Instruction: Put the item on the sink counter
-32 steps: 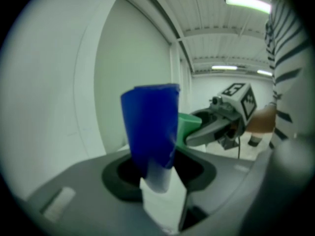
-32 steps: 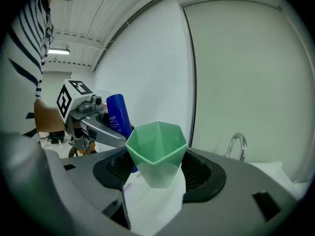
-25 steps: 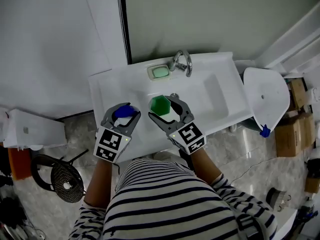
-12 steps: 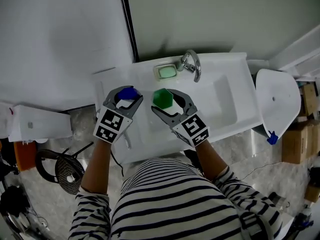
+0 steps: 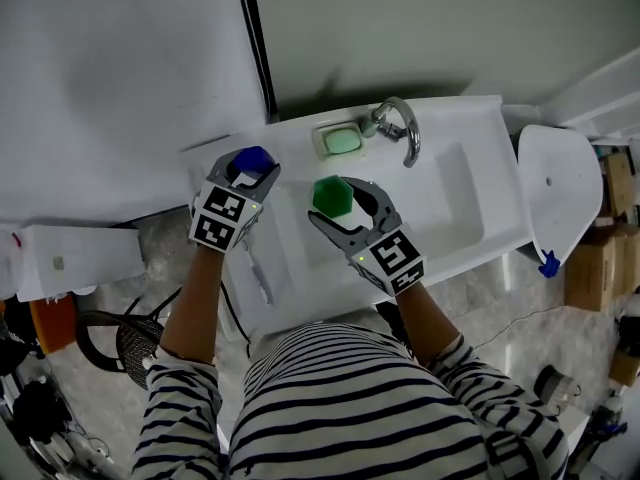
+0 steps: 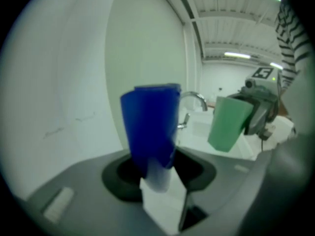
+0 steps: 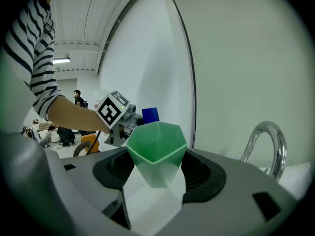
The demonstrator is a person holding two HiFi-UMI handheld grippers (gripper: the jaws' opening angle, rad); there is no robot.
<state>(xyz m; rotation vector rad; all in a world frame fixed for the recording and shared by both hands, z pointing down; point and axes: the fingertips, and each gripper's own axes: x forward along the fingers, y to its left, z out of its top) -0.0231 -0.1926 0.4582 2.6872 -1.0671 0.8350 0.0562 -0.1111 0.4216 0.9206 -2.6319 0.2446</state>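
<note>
Left claw (image 5: 251, 171) clamped on upright blue cup (image 5: 252, 157) above left end of sink surface (image 5: 292, 144), upper left of centre; right claw (image 5: 336, 200) holds green cup (image 5: 329, 195) over basin; set-down spot seemingly lies just beneath left claw

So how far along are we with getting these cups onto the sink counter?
Nothing looks set down yet. In hand: the left gripper holds the blue cup, the right gripper the green cup, both over the sink counter. Left: lower each onto the counter and release.
</note>
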